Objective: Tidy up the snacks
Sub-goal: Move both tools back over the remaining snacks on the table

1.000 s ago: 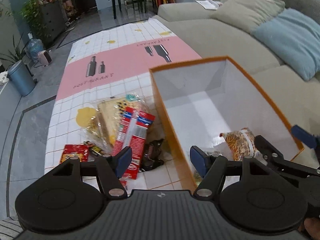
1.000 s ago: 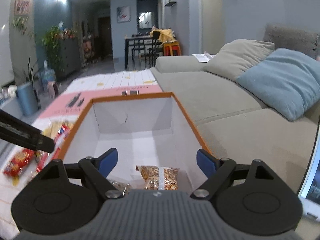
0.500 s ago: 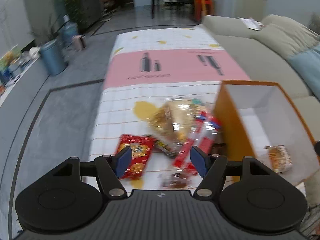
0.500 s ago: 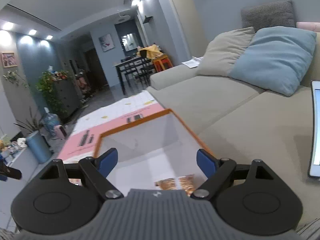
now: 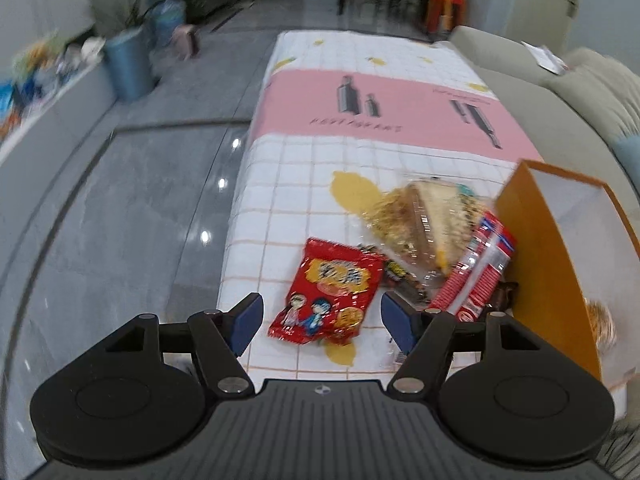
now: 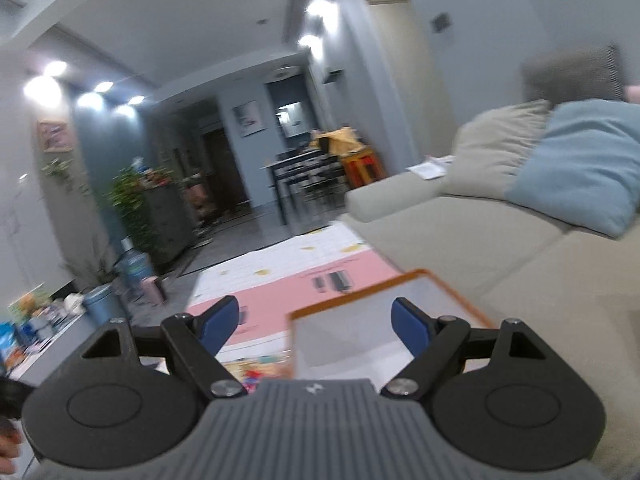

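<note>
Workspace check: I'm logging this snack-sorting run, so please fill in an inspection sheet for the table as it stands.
Surface: checked tablecloth with a pink band, over a low table.
Job's things: orange box open, one snack bag inside; red snack bag, sandwich pack and red-white packet lie outside, left of the box.
Clutter: a dark wrapper against the box; type unclear.
Grippers: left tongs open, empty, over the red bag; right tongs open, empty, raised near the box.
Cables: nothing seen.
Surroundings: sofa, blue cushion, grey tiled floor.
</note>
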The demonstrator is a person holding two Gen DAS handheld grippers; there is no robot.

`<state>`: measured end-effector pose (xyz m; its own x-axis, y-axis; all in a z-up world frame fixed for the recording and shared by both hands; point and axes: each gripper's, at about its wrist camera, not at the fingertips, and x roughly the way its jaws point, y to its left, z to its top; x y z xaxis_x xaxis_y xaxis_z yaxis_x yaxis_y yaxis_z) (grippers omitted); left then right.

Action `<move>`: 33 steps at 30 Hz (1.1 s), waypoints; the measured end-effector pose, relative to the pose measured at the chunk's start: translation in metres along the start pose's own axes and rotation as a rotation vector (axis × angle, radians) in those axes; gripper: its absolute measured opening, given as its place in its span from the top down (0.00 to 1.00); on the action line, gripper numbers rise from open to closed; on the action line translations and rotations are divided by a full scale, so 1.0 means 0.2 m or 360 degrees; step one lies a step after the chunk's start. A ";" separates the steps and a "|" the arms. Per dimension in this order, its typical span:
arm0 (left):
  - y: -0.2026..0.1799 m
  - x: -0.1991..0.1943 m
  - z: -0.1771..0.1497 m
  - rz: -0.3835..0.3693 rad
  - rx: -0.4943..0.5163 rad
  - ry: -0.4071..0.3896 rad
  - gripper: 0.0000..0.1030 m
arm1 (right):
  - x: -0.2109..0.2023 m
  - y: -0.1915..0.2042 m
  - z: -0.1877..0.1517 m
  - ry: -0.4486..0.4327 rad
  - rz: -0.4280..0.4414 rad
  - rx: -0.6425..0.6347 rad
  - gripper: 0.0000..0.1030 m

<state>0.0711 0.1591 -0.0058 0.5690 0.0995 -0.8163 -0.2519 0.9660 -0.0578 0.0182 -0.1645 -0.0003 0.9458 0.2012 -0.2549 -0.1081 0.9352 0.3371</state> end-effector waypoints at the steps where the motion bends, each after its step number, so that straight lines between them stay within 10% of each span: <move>1: 0.03 0.01 0.00 -0.0008 -0.0036 0.0014 0.23 | 0.01 0.06 -0.01 0.0013 0.0038 -0.0028 0.20; 7: 0.17 0.11 -0.02 0.0050 -0.0147 0.0091 0.23 | 0.11 0.37 -0.15 0.0240 0.0282 -0.0145 0.21; 16: 0.32 0.27 -0.01 0.0126 -0.0325 0.0213 0.23 | 0.33 0.63 -0.54 0.0568 0.0239 -0.0473 0.24; 23: 0.32 0.28 0.01 0.0125 -0.0291 0.0213 0.23 | 0.66 0.55 -0.76 0.0997 0.0078 -0.0363 0.29; 33: 0.24 0.24 0.03 0.0099 -0.0261 0.0072 0.23 | 0.71 0.60 -0.86 0.0998 -0.0006 -0.0221 0.23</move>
<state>0.0908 0.2120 -0.0440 0.5133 0.1436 -0.8461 -0.4119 0.9062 -0.0961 0.0873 0.0260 -0.1516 0.5922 0.2906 -0.7515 -0.1836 0.9568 0.2253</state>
